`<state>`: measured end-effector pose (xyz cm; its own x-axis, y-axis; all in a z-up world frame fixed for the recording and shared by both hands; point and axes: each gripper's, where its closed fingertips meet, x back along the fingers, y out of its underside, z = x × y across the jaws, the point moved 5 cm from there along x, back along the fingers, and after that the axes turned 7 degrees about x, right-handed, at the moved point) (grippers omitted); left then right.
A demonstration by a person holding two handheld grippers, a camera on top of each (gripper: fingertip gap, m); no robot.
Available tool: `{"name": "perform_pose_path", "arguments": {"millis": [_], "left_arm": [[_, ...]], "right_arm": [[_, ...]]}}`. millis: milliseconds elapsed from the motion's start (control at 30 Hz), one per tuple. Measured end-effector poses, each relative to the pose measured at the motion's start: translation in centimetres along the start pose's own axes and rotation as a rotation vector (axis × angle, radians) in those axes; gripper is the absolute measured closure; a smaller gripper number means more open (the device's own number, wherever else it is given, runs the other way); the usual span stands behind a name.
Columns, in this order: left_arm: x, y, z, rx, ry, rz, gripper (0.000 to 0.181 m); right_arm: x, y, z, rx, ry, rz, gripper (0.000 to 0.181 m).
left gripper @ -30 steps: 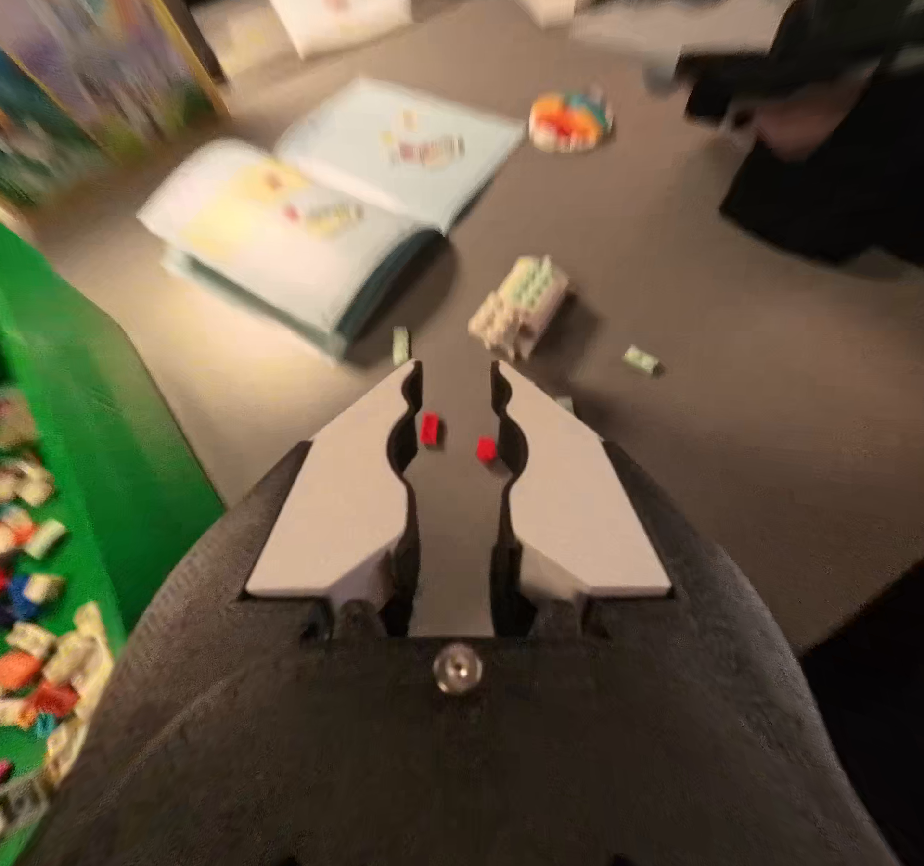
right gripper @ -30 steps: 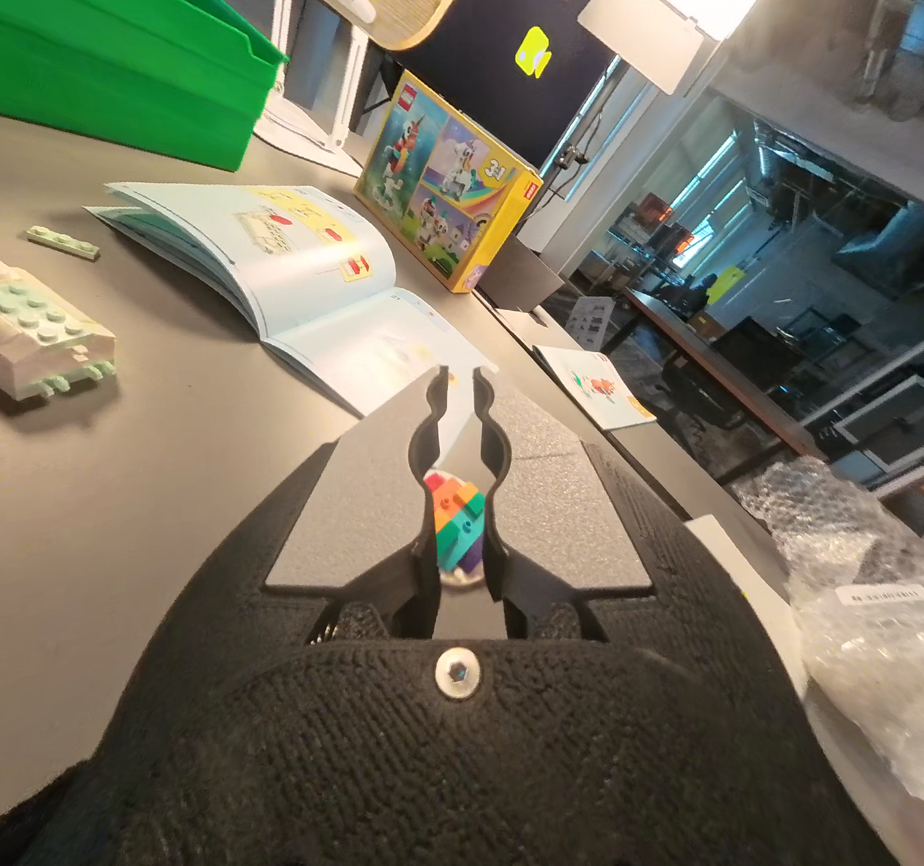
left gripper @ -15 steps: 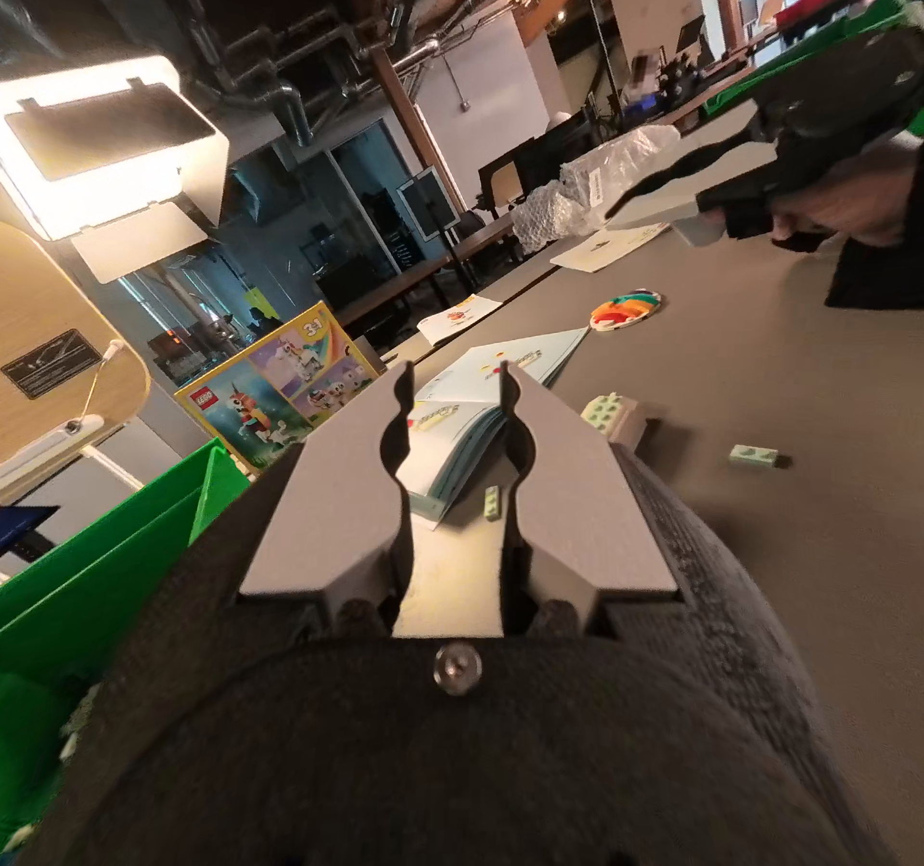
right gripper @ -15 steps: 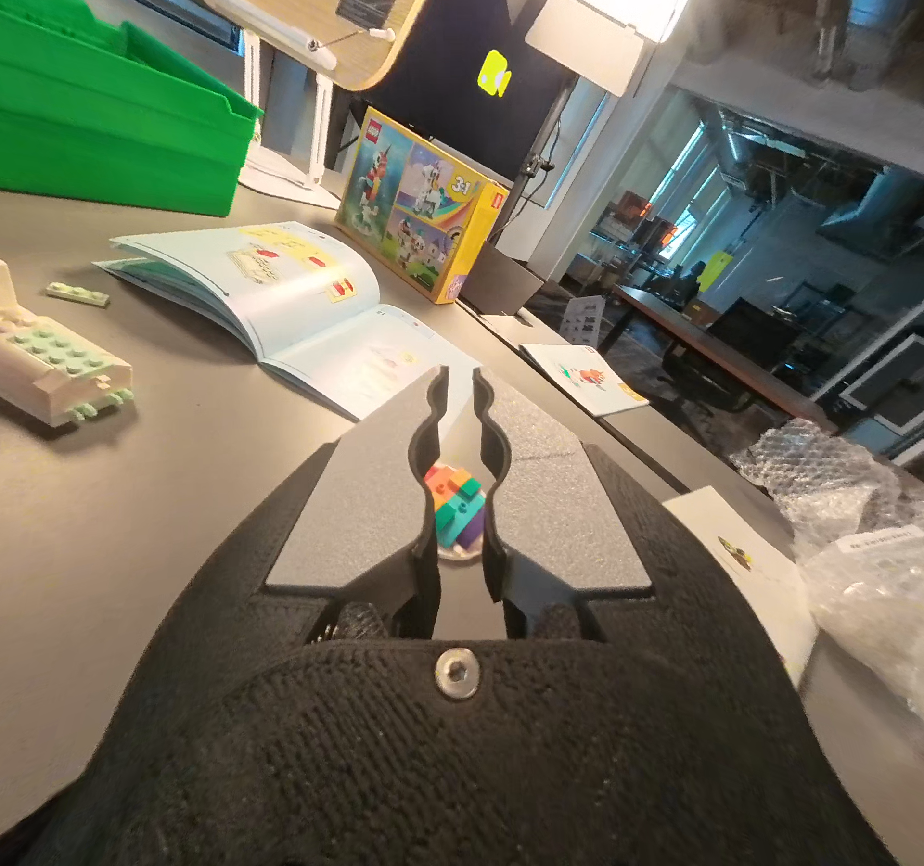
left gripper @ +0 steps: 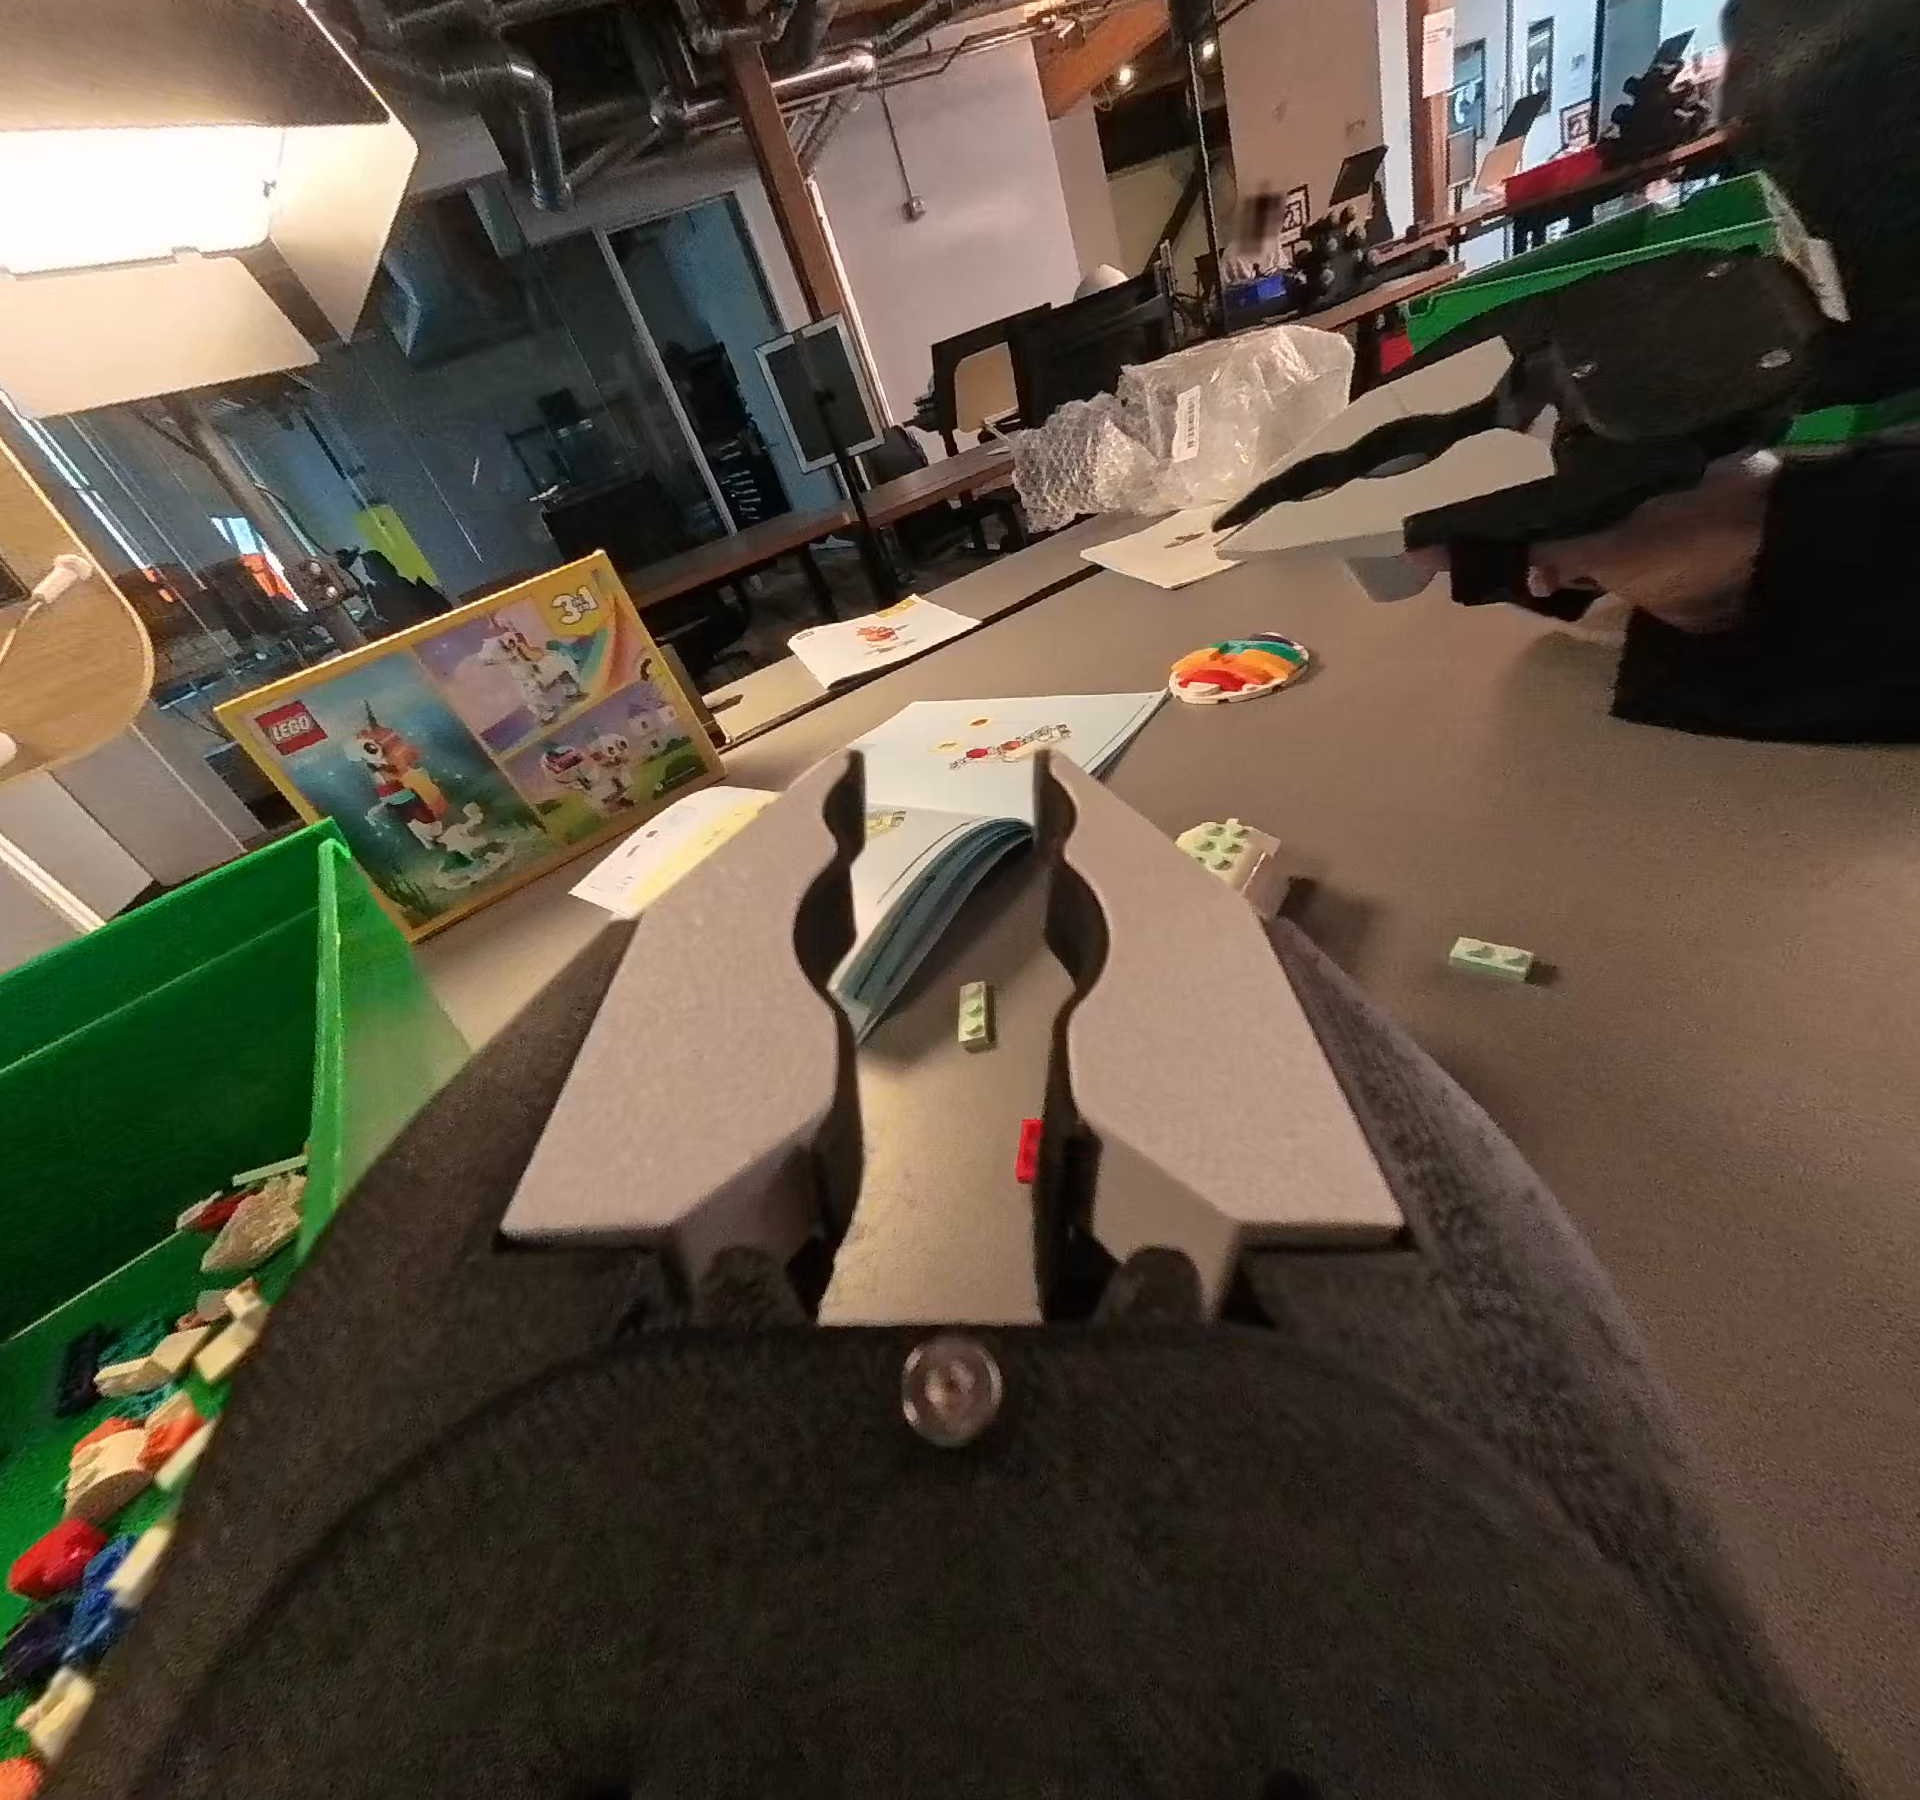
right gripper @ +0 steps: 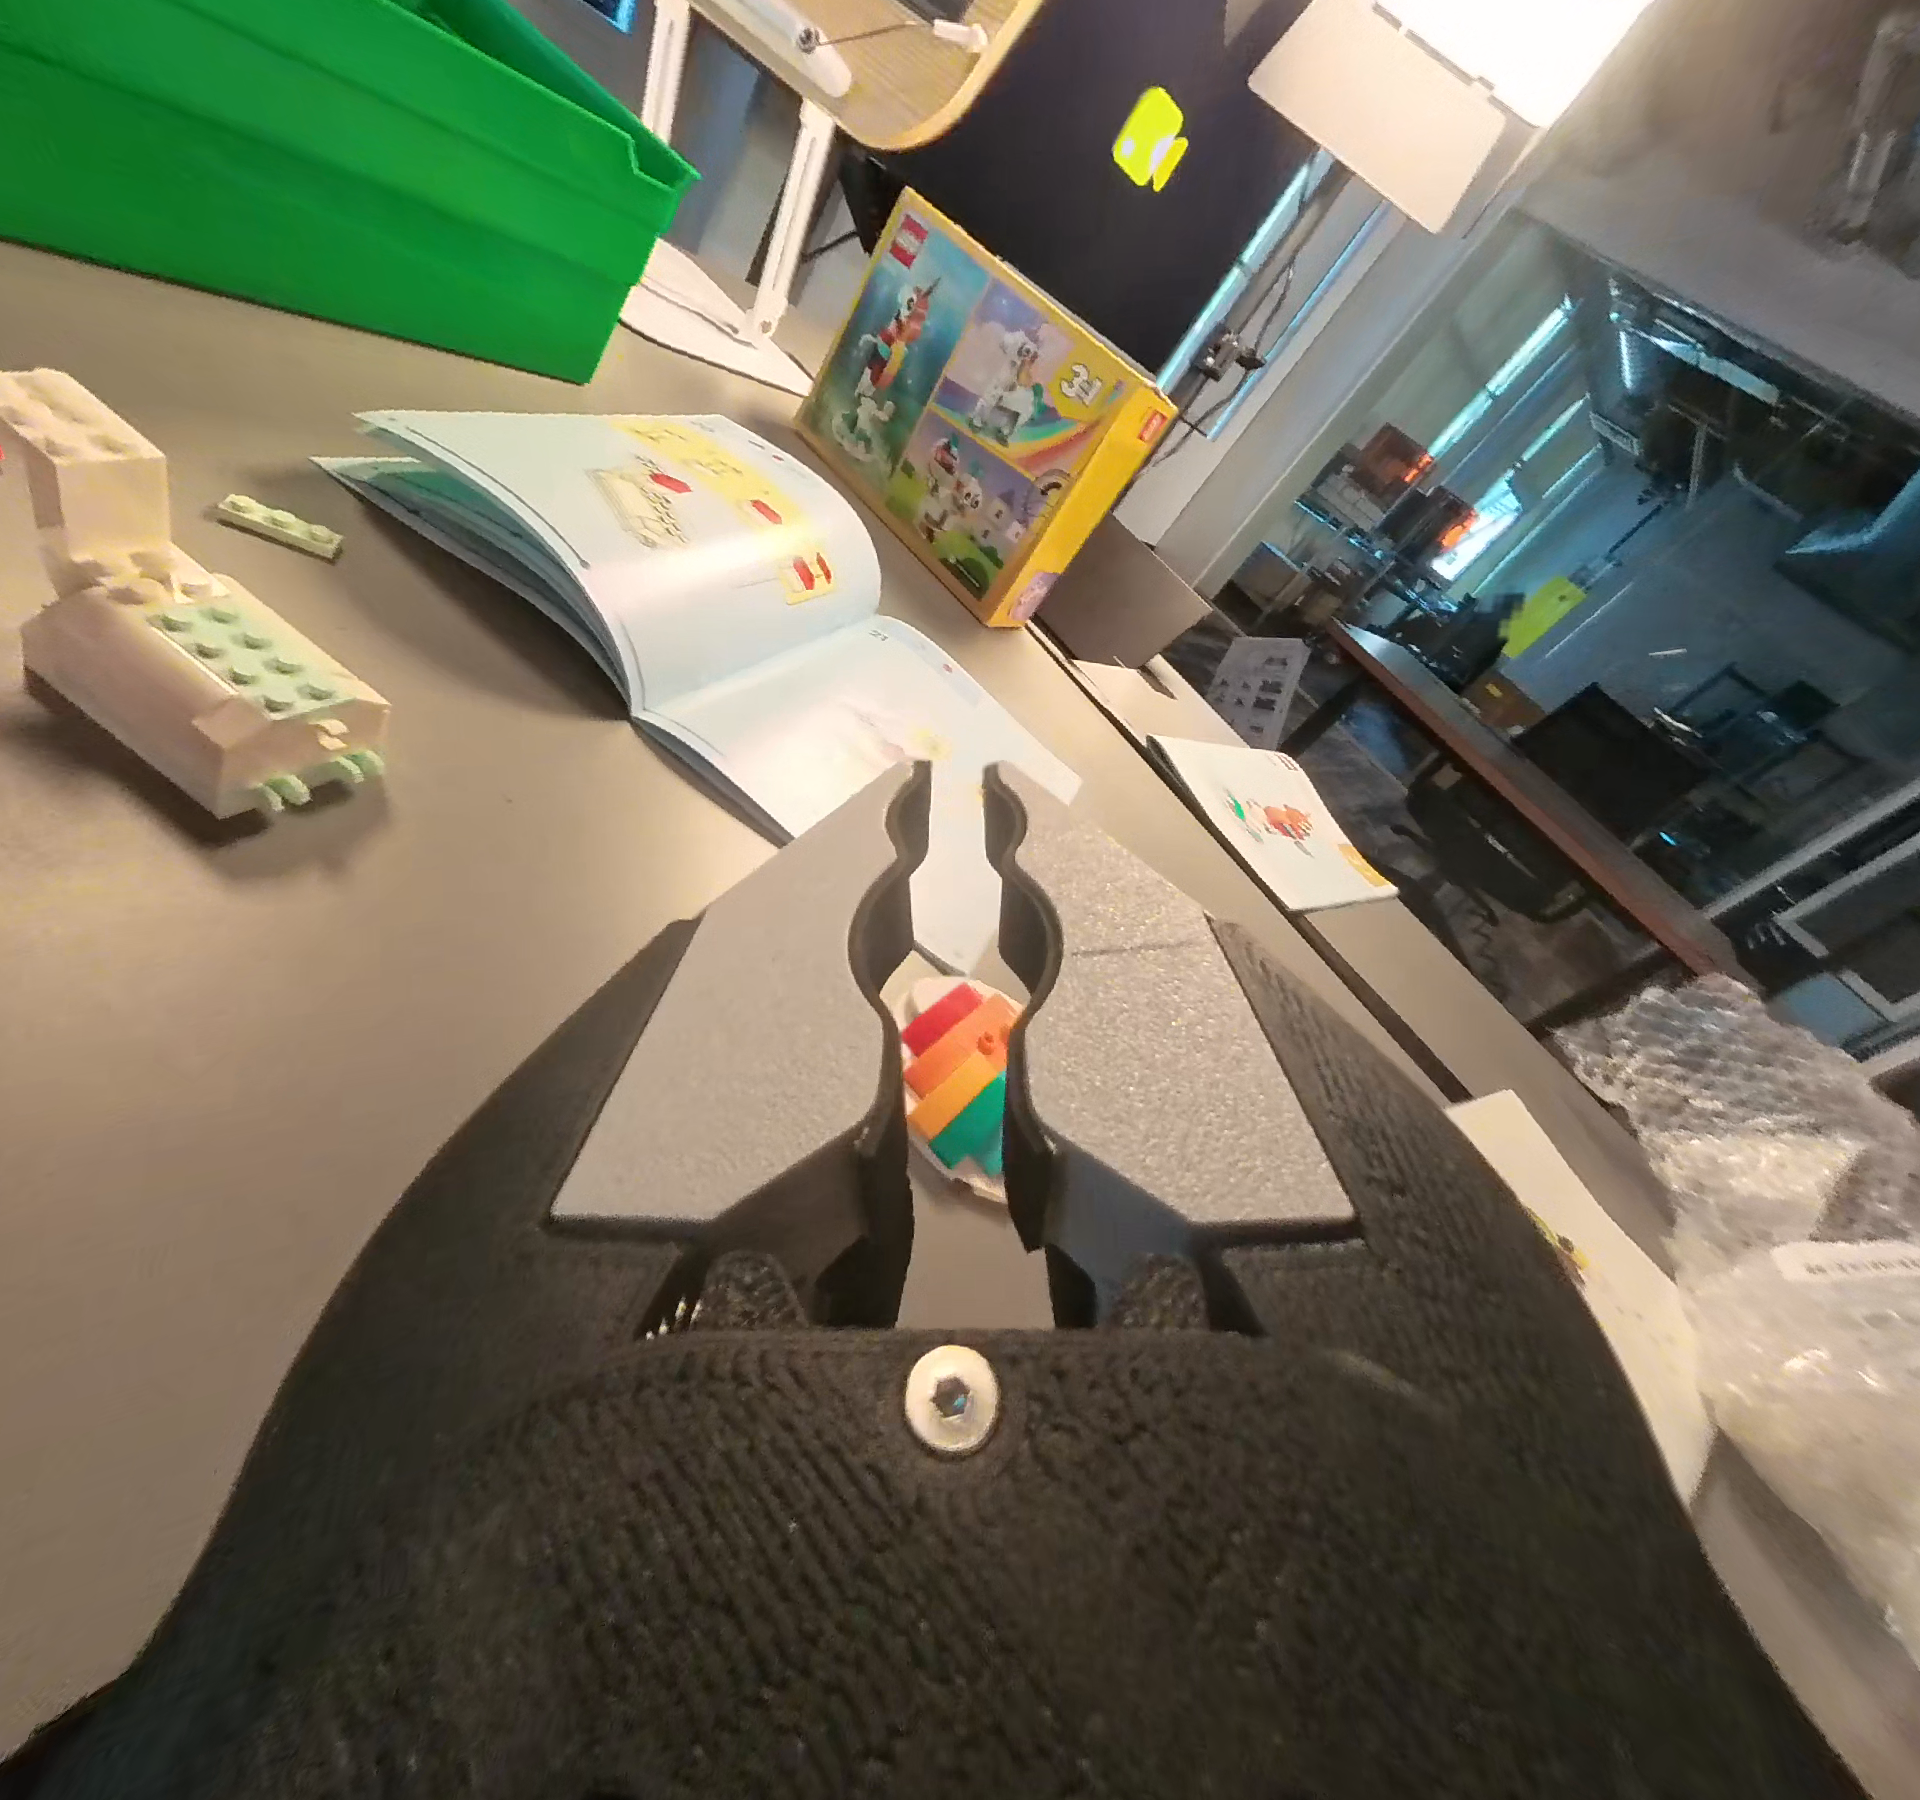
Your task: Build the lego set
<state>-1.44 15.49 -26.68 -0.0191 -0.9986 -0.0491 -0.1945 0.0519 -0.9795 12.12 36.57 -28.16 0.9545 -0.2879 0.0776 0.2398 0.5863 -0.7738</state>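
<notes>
The left hand-held gripper (left gripper: 948, 794) hangs low over the grey table (left gripper: 1558, 1179) with its jaws apart and nothing between them; a small red brick (left gripper: 1029, 1150) lies on the table, seen in the gap close against the right finger, and a thin pale green plate (left gripper: 976, 1015) lies farther ahead beside the open instruction booklet (left gripper: 997, 784). To the left stands a green bin (left gripper: 156, 1054) with loose bricks in it, and behind the booklet the yellow set box (left gripper: 468, 742) stands upright. The right hand-held gripper (right gripper: 951, 776) is also held above the table, jaws parted by a narrow gap and gripping nothing; through that gap shows a round rainbow-coloured piece (right gripper: 951, 1075) lying flat on the table below. Off to its left sits the half-built white and pale green model (right gripper: 197, 680), with another thin green plate (right gripper: 278, 526) near it, in front of the booklet's edge. A pile of bubble wrap (right gripper: 1787, 1189) lies at the right.
</notes>
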Motion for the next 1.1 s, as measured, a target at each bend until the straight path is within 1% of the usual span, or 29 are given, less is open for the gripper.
{"name": "perform_pose_path", "arguments": {"millis": [33,167,333,433,600,767,900,967,1033,1100], "left_arm": [[0.0,0.1,0.0,0.002,0.000,-0.005,0.150],[-0.1,0.1,0.1,0.016,0.013,-0.017,0.150],[0.4,-0.2,0.1,0.026,0.007,0.010,0.151],[0.7,-0.5,-0.1,-0.007,-0.039,0.031,0.160],[0.5,-0.4,0.7,-0.051,-0.010,0.020,0.160],[0.5,-0.2,0.5,-0.082,-0.061,-0.012,0.162],[0.4,-0.1,0.4,-0.068,-0.069,-0.024,0.164],[0.4,0.0,0.3,-0.050,-0.061,-0.025,0.165],[0.6,-0.1,0.2,-0.032,-0.057,-0.015,0.165],[0.7,-0.3,0.3,-0.007,-0.041,-0.002,0.165]], "right_arm": [[-0.1,0.2,0.2,0.000,0.018,-0.026,0.173],[-0.3,1.0,0.6,-0.014,0.047,-0.086,0.173],[-0.1,1.4,1.2,-0.044,0.079,-0.112,0.174],[-0.1,1.8,1.6,-0.087,0.090,-0.125,0.174],[0.0,1.9,1.9,-0.103,0.104,-0.130,0.174],[0.0,1.9,1.8,-0.099,0.105,-0.133,0.175],[0.1,1.8,1.8,-0.108,0.103,-0.123,0.174],[0.4,1.0,1.8,-0.144,0.113,-0.076,0.173],[1.0,-1.2,1.2,-0.246,0.099,0.076,0.168],[1.6,-3.4,-0.2,-0.355,0.030,0.217,0.166]]}}
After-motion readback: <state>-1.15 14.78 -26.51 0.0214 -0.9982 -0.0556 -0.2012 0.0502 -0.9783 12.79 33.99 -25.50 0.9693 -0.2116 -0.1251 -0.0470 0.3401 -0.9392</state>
